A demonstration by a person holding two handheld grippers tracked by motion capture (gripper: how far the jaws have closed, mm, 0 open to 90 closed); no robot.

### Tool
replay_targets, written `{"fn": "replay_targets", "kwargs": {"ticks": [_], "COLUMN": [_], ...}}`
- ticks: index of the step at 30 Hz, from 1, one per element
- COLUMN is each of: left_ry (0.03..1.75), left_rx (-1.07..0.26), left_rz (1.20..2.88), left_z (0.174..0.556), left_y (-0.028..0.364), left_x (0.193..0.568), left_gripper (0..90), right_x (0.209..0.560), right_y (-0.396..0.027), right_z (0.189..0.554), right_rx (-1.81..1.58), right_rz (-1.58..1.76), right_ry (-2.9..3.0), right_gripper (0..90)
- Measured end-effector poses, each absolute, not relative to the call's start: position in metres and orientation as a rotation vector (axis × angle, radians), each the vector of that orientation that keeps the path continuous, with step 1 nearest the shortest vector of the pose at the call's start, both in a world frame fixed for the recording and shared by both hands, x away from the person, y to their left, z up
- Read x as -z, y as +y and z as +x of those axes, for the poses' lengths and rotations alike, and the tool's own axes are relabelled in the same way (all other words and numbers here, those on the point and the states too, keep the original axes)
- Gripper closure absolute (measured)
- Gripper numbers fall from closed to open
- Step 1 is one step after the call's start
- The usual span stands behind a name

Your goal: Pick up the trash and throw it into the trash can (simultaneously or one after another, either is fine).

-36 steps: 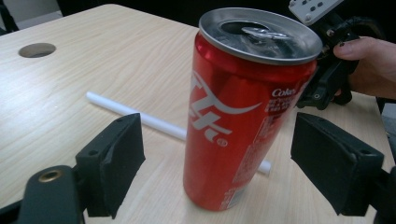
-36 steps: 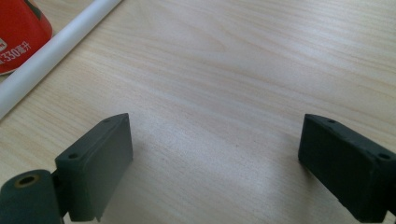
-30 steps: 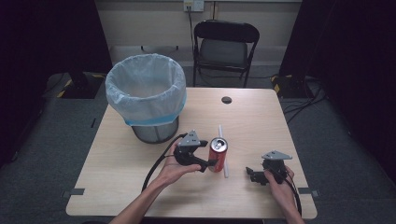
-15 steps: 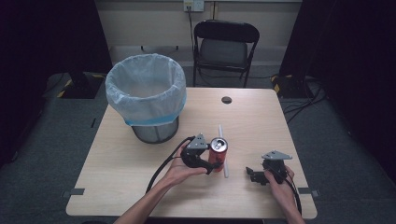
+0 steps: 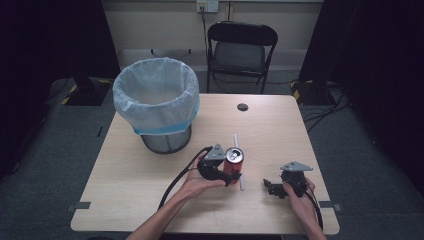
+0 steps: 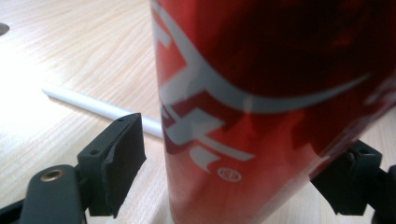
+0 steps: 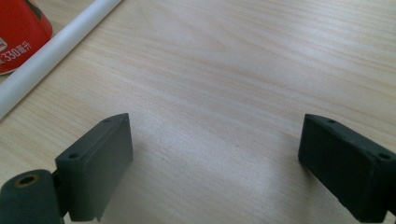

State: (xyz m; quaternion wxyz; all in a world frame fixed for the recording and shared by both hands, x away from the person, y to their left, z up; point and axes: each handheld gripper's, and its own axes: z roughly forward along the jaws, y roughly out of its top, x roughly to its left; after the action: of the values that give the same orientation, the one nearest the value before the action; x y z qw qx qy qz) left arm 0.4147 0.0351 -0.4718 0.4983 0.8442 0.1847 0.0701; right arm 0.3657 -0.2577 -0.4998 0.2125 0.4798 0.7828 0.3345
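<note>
A red drinks can (image 5: 233, 162) stands upright on the wooden table (image 5: 140, 190), just left of a white straw (image 5: 236, 142) lying flat. My left gripper (image 5: 232, 173) is open with the can (image 6: 271, 116) between its jaws. A narrow gap separates the left pad (image 6: 116, 163) from the can, and the other pad sits close against its far side. The straw (image 6: 93, 105) runs behind the can. My right gripper (image 5: 270, 189) rests open near the table's front right, with bare wood between its jaws (image 7: 215, 154). Can (image 7: 18, 32) and straw (image 7: 51, 51) lie to its upper left.
A mesh waste bin (image 5: 156, 107) lined with a white and blue bag stands at the table's back left. A dark cable hole (image 5: 242, 107) sits near the back edge. A black folding chair (image 5: 241, 47) stands behind the table. Cables trail from both grippers toward the front edge.
My left gripper has slid right so its jaws now stand either side of the can. The can, the straw and the right gripper have stayed put.
</note>
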Motion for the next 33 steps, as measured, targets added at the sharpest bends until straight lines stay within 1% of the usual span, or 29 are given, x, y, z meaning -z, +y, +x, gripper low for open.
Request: {"fn": "replay_targets", "kwargs": {"ticks": [2,7,13,16,20,24,33], "left_ry": [0.447,0.433,0.435,0.437,0.453,0.463,0.453], "left_rx": [-0.176,-0.166,-0.144,-0.157,-0.150,-0.115,-0.111], "left_rz": [2.051,2.042,2.030,2.030,2.005,1.971,1.979], "left_z": [0.415,0.415,0.418,0.417,0.418,0.417,0.412], "left_y": [0.035,0.034,0.036,0.040,0.047,0.057,0.066], "left_x": [0.473,0.472,0.469,0.466,0.461,0.453,0.437], "left_gripper": [19.4,33.0,34.4,34.4,34.5,34.6,34.6], "right_x": [0.500,0.500,0.500,0.500,0.500,0.500,0.500], "right_y": [-0.258,-0.258,-0.258,-0.258,-0.258,-0.258,-0.258], "right_z": [0.366,0.366,0.366,0.366,0.366,0.366,0.366], "right_rx": [-0.929,-0.928,-0.928,-0.929,-0.928,-0.928,-0.928], "right_rz": [1.335,1.335,1.335,1.335,1.335,1.335,1.335], "right_ry": [2.174,2.174,2.174,2.174,2.174,2.174,2.174], "right_gripper": [9.2,9.2,9.2,9.2,9.2,9.2,9.2]}}
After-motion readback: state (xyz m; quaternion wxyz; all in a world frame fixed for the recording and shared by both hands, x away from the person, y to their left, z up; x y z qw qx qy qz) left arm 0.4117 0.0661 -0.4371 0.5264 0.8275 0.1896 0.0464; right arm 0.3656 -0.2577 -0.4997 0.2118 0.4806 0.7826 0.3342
